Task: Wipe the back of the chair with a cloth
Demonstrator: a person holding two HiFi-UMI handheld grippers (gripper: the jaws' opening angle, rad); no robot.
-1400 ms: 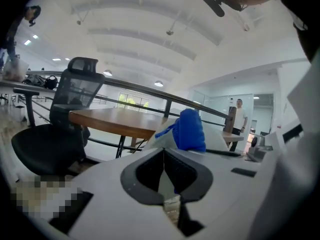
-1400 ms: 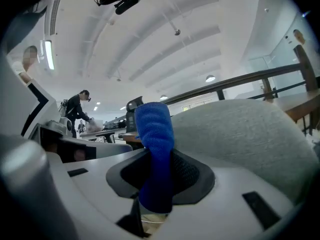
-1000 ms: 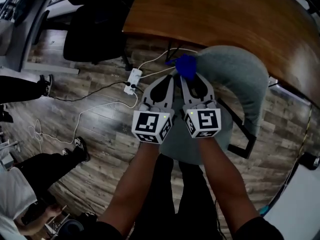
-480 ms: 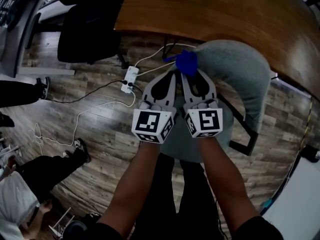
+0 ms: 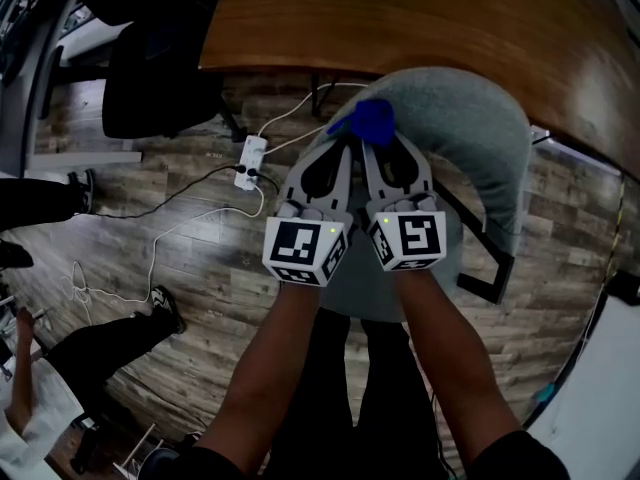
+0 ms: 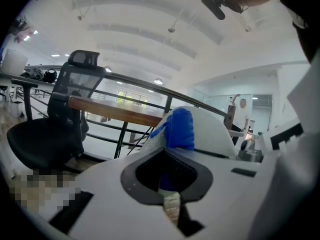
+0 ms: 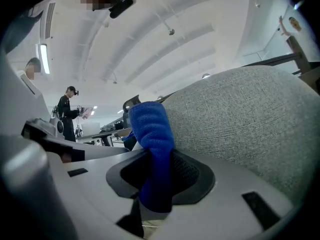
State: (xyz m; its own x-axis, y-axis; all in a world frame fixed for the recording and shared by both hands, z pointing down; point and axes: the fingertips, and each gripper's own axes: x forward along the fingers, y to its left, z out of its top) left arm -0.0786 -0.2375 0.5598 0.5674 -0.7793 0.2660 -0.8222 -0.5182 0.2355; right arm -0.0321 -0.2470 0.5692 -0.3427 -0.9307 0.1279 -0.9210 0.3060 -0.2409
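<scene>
While the floor and its power strip (image 5: 245,161) slid a little leftward in the head view over the last second, the two tools barely shifted against the chair. The left gripper (image 5: 345,143) was pinched shut on one edge of the blue cloth (image 5: 372,121). The right gripper (image 5: 373,148), just beside it, was clamped on the same cloth, which stood bunched above both tips against the left end of the grey chair back (image 5: 470,118). Since the cloth had hardly travelled along the backrest, I'd judge the wiping was only starting, with most of the curve still to do.
</scene>
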